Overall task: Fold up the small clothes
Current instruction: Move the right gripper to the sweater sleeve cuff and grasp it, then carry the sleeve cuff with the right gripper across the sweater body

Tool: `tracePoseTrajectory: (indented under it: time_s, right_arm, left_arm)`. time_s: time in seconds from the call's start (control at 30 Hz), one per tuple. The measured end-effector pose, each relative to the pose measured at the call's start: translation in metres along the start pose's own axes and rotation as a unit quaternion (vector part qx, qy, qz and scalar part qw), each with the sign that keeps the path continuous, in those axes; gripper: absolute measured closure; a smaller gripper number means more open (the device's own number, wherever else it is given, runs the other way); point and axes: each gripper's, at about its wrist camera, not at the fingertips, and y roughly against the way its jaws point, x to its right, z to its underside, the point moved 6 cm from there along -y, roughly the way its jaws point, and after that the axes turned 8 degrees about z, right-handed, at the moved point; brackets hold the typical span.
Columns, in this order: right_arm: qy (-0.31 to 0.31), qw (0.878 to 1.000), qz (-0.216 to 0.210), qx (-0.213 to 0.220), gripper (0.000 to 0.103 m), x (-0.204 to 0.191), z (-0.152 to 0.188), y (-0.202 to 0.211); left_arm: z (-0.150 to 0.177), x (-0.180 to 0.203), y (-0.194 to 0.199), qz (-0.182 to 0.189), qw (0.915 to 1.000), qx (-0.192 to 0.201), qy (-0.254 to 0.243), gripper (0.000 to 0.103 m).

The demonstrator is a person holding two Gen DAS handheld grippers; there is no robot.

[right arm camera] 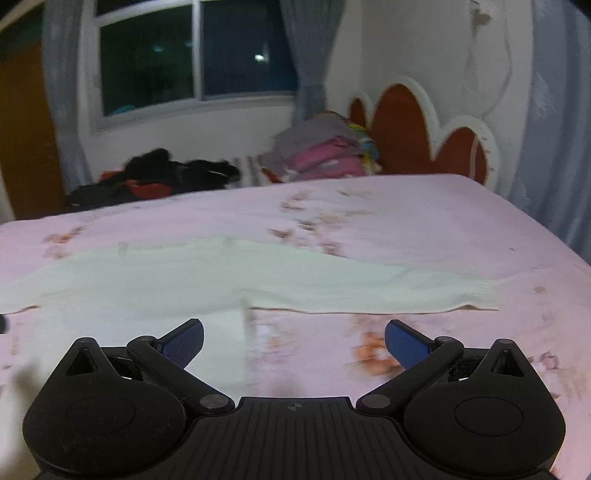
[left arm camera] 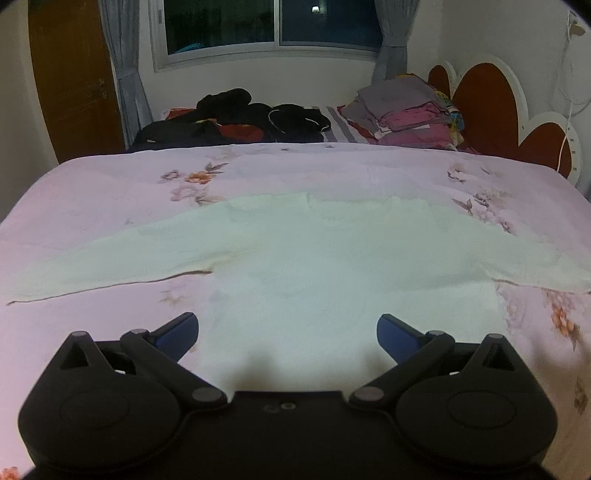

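A small white long-sleeved top (left arm camera: 314, 258) lies flat on the pink flowered bedsheet (left arm camera: 110, 192), sleeves spread left and right. My left gripper (left arm camera: 287, 332) is open and empty, held just above the lower body of the top. In the right wrist view the same top (right arm camera: 184, 284) lies left of centre with its right sleeve (right arm camera: 406, 295) stretched out. My right gripper (right arm camera: 293, 339) is open and empty, above the lower right edge of the top's body and the bare sheet (right arm camera: 406, 229).
At the far side of the bed lie a heap of dark clothes (left arm camera: 236, 122) and a stack of folded grey and pink clothes (left arm camera: 410, 110). A red and white headboard (left arm camera: 491, 107) stands at the right. A window (left arm camera: 273, 26) with curtains is behind.
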Motion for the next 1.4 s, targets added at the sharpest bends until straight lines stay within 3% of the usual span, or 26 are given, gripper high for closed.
tracePoseTrajectory:
  time_s: [0.4, 0.63, 0.67, 0.7, 0.73, 0.9, 1.0, 1.03, 1.07, 1.1, 1.27, 1.4]
  right_arm:
    - [-0.126, 0.988, 0.071, -0.058, 0.0, 0.155, -0.001, -0.108]
    - [-0.183, 0.977, 0.07, -0.087, 0.001, 0.193, 0.003, -0.152]
    - [-0.187, 0.976, 0.067, -0.088, 0.019, 0.194, 0.003, -0.157]
    - [-0.191, 0.975, 0.063, -0.094, 0.054, 0.196, 0.003, -0.165]
    - [-0.199, 0.973, 0.06, -0.1, 0.063, 0.197, 0.003, -0.17]
    - [-0.229, 0.966, 0.069, -0.103, 0.064, 0.214, 0.002, -0.192]
    - [-0.232, 0.965, 0.08, -0.093, 0.065, 0.221, -0.001, -0.198]
    - [-0.229, 0.966, 0.084, -0.09, 0.072, 0.222, -0.002, -0.198]
    - [-0.227, 0.966, 0.088, -0.088, 0.094, 0.223, -0.002, -0.198]
    - [-0.229, 0.966, 0.089, -0.085, 0.1, 0.224, -0.003, -0.197]
    - [-0.217, 0.971, 0.084, -0.056, 0.1, 0.217, -0.015, -0.186]
    - [-0.195, 0.979, 0.06, -0.023, 0.1, 0.186, -0.039, -0.174]
  left_arm:
    - [-0.009, 0.062, -0.082, 0.018, 0.9985, -0.048, -0.019, 0.0]
    - [-0.017, 0.071, -0.104, -0.004, 0.9981, -0.058, -0.021, 0.004]
    - [-0.019, 0.071, -0.106, -0.008, 0.9981, -0.058, -0.02, 0.004]
    - [-0.019, 0.07, -0.107, -0.01, 0.9981, -0.058, -0.021, 0.004]
    - [-0.02, 0.07, -0.11, -0.013, 0.9979, -0.059, -0.021, 0.004]
    - [-0.022, 0.062, -0.117, -0.025, 0.9975, -0.066, -0.013, 0.005]
    - [-0.023, 0.054, -0.122, -0.033, 0.9972, -0.066, -0.011, 0.011]
    - [-0.023, 0.052, -0.123, -0.033, 0.9971, -0.067, -0.009, 0.013]
    - [-0.023, 0.049, -0.125, -0.034, 0.997, -0.069, -0.005, 0.017]
    - [-0.023, 0.046, -0.126, -0.035, 0.9969, -0.071, -0.002, 0.021]
    - [-0.025, 0.03, -0.125, -0.039, 0.9967, -0.07, 0.015, 0.026]
    - [-0.029, 0.015, -0.118, -0.048, 0.9969, -0.058, 0.024, 0.025]
